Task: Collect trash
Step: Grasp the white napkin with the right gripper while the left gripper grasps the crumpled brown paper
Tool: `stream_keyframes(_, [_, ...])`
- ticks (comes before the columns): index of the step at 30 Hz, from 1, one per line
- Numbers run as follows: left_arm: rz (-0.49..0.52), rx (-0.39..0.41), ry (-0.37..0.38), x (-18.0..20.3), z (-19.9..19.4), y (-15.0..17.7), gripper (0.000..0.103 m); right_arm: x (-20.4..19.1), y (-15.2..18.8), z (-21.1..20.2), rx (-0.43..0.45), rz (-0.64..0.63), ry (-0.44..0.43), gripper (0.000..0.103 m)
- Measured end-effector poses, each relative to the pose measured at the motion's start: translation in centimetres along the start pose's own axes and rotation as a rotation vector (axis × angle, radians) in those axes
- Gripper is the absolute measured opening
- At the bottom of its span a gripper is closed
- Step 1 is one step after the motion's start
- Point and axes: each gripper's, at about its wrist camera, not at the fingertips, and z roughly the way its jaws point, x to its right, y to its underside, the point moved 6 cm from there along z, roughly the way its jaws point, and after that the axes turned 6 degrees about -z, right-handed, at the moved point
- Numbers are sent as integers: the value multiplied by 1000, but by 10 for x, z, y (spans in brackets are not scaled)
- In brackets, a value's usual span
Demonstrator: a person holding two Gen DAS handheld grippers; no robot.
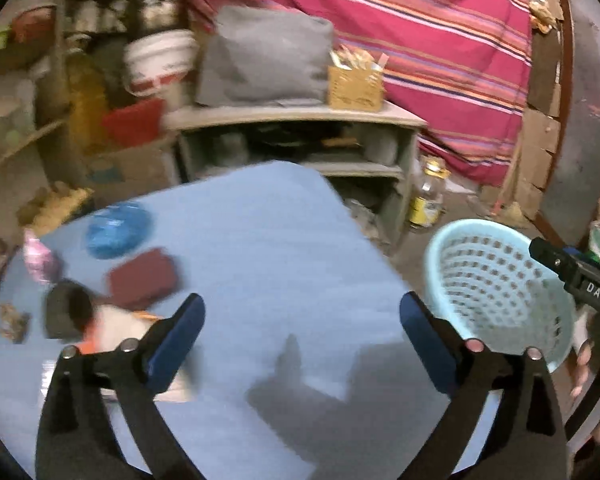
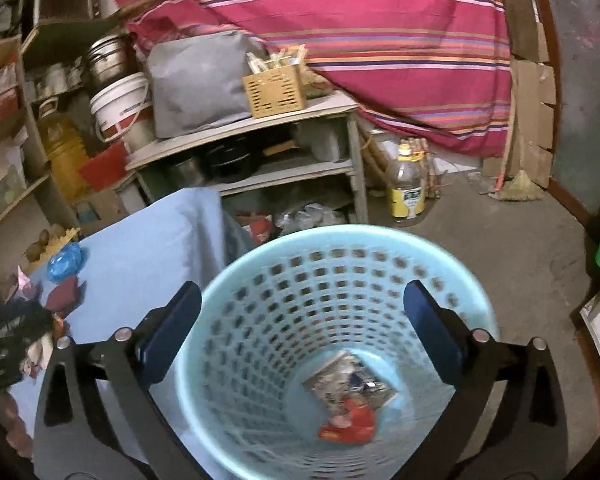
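Over the blue-covered table [image 1: 268,264], the left gripper [image 1: 302,324] hangs with its jaws spread wide and nothing between them. Its shadow falls on the bare cloth just ahead. Trash lies in a blurred cluster on the table's left side, beside the left finger: a white and orange wrapper [image 1: 116,328], a dark round piece [image 1: 66,312], a maroon packet [image 1: 144,278], a pink wrapper [image 1: 40,258], and farther back a crumpled blue bag [image 1: 118,230]. Off the table's right edge stands the light blue basket [image 1: 500,292], and the right gripper [image 2: 302,320] is poised above its mouth, jaws likewise spread and empty. Down at the bottom of the basket lie a silvery printed wrapper [image 2: 346,378] and a red wrapper [image 2: 350,420], touching each other. From the right wrist view the table [image 2: 140,232] sits just left of the basket [image 2: 236,360], with the same blue bag [image 2: 66,260] and maroon packet [image 2: 64,292] near its far left edge. Beyond the table is a grey shelf unit [image 2: 260,152] carrying a grey bag [image 2: 196,80] and a slotted wooden box [image 2: 274,90]. A clear bottle [image 2: 408,184] with a yellow label stands on the floor right of the shelf. A white bucket [image 2: 120,108] sits to the left of the shelf, and a striped red cloth [image 2: 380,40] hangs behind everything.
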Motion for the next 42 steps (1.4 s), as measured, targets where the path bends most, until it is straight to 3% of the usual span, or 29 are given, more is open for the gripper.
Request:
stream_keyframes(7, [-55,117,-115,-107,-43,2,97,-74,2,-2,29,-100,-42,99])
stream_keyframes(13, [-114,110,-181,-195,-54,4,97,-128,-6,-2,78,-85,-27,99])
stream_keyframes(17, [-126,134,-305,-254,-52,2,97,-172,-10,4,92,-139,-22,99])
stream_keyframes(21, [-185,119,-366,-306,-46,12,97,-211,-4,21,30,-159,-93,99])
stream_keyframes(26, [-265,16,-386,-365,-27,35,97,-260,11,33,-33,-199,-212,99])
stream_keyframes(29, [-306,-42,-400,-387,-16,46,97,-289,20,37,-42,-263,-214,99])
stream_keyframes(35, [-369,-110,-335,-418,7,58,97,-324,38,54,-105,-277,-232,99])
stream_keyframes(42, [-350,-138,-342,-421,22,56,97,-341,52,69,-169,-289,-243,99])
